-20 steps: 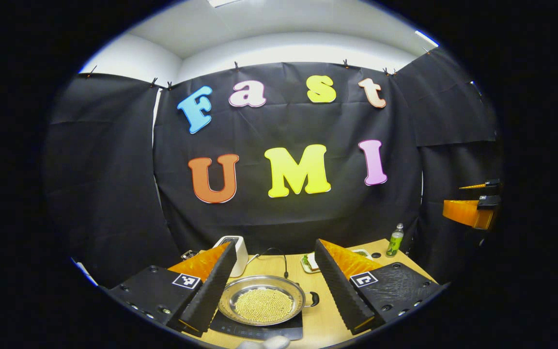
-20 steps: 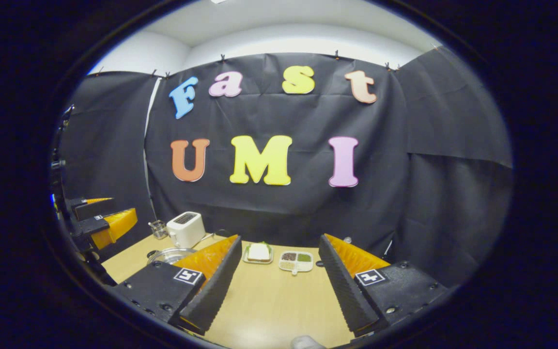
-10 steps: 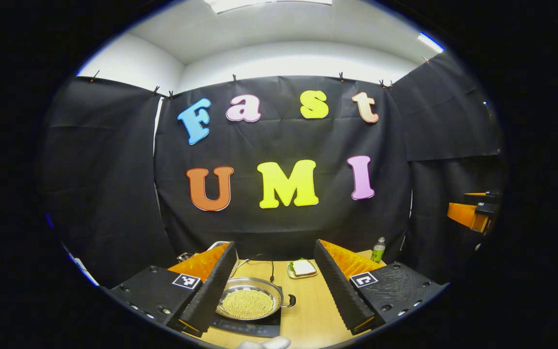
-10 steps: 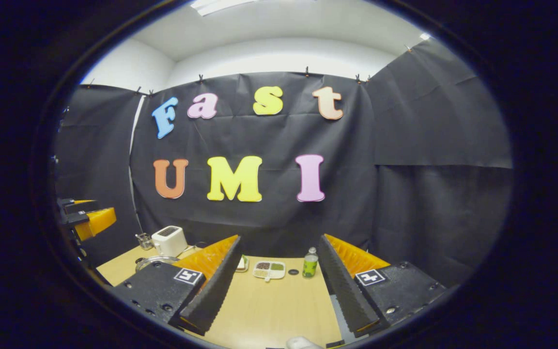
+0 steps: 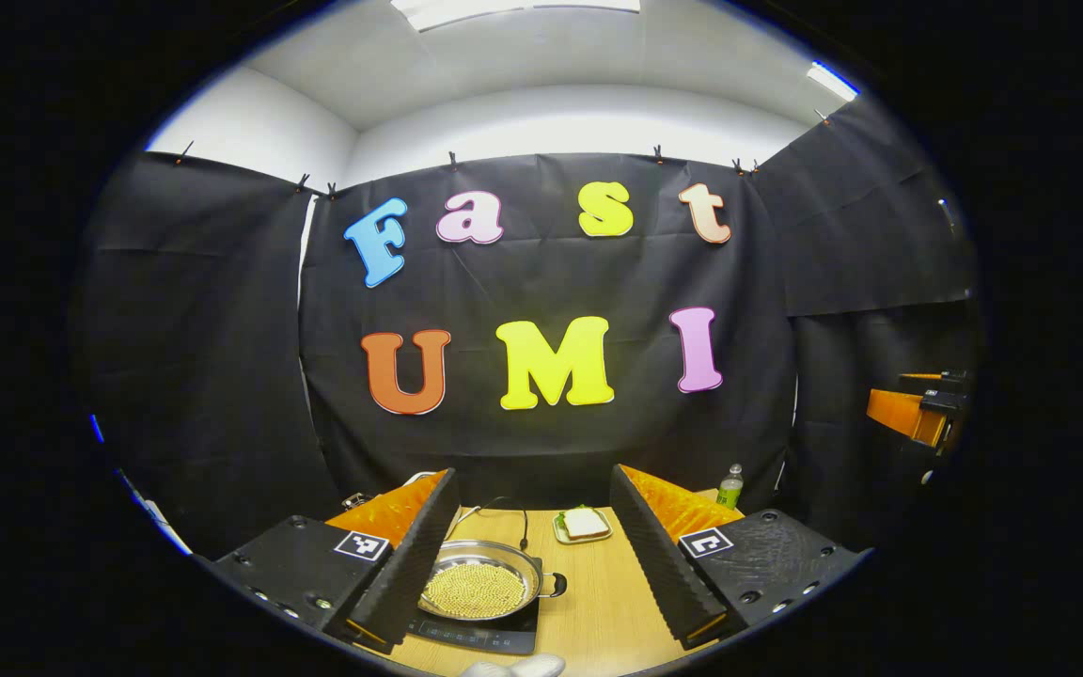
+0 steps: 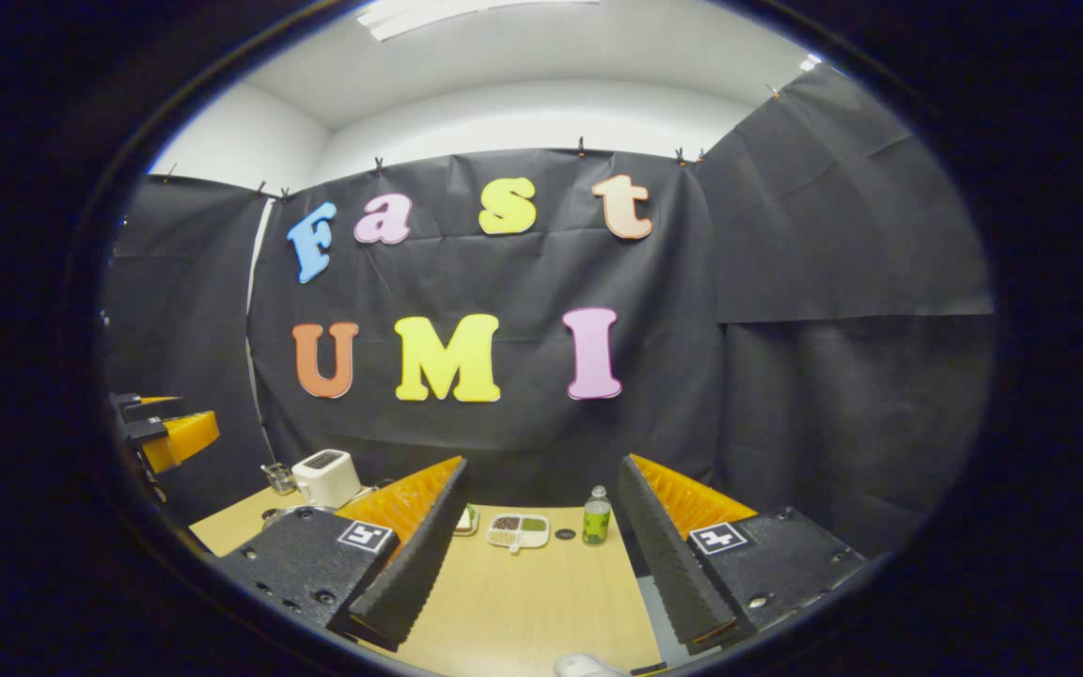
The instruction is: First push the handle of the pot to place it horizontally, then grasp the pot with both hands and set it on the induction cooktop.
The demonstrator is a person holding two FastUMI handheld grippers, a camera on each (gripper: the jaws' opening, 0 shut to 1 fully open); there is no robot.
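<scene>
While the pot [image 5: 478,588] is sitting on the induction cooktop [image 5: 478,632], its side handle [image 5: 553,585] is pointing out level to the right, so the placement is judged complete and the step in hand is a clean withdrawal; the left gripper [image 5: 534,550] is hanging above the wooden table [image 5: 598,602], fingers spread wide and holding nothing; the right gripper [image 6: 541,545] is likewise gaping and empty over bare tabletop, well apart from the pot. To retreat well, the operator is advised to be lifting both grippers straight up and back, fingers wide, avoiding the pot rim and handle; the pot is carrying small yellow beads [image 5: 472,590], so any knock is risking a spill. A toaster [image 6: 325,477], a green bottle [image 6: 596,517] and a divided dish [image 6: 517,530] are standing farther back.
</scene>
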